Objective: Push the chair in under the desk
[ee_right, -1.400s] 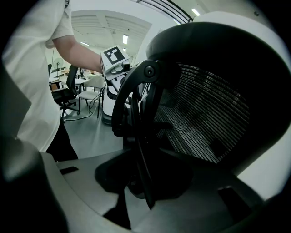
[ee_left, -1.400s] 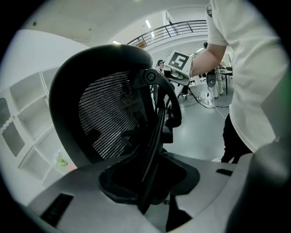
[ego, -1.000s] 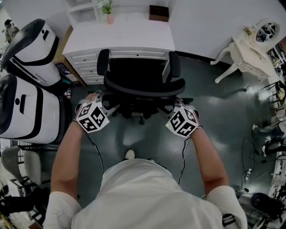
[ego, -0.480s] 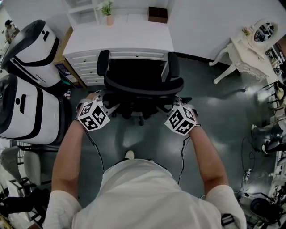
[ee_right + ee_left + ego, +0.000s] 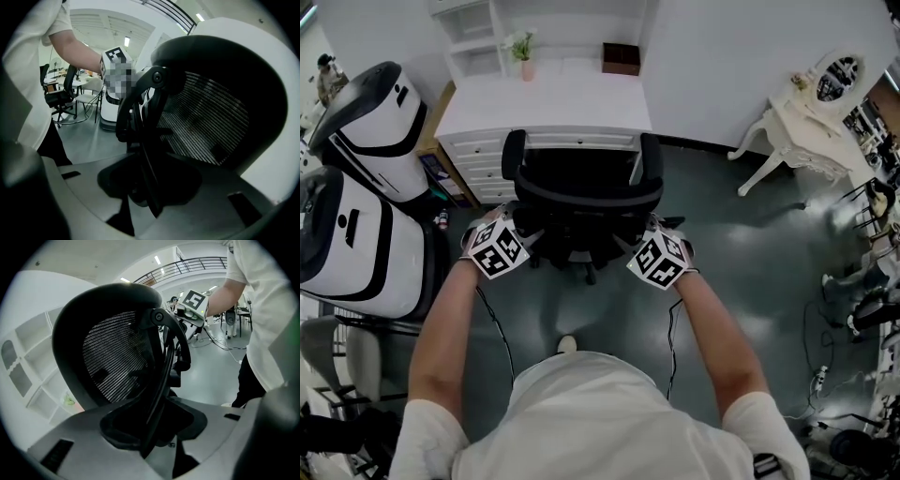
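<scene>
Head view tells me the chair (image 5: 581,183) has rolled a little nearer the white table (image 5: 553,98) over the last second. Its seat is now partly beneath the front edge, so I judge the push nearly done. My left gripper (image 5: 508,225) and right gripper (image 5: 649,230) are each clamped on one side of the backrest frame. Count: one chair, one table, two grippers, one potted plant (image 5: 523,47).
</scene>
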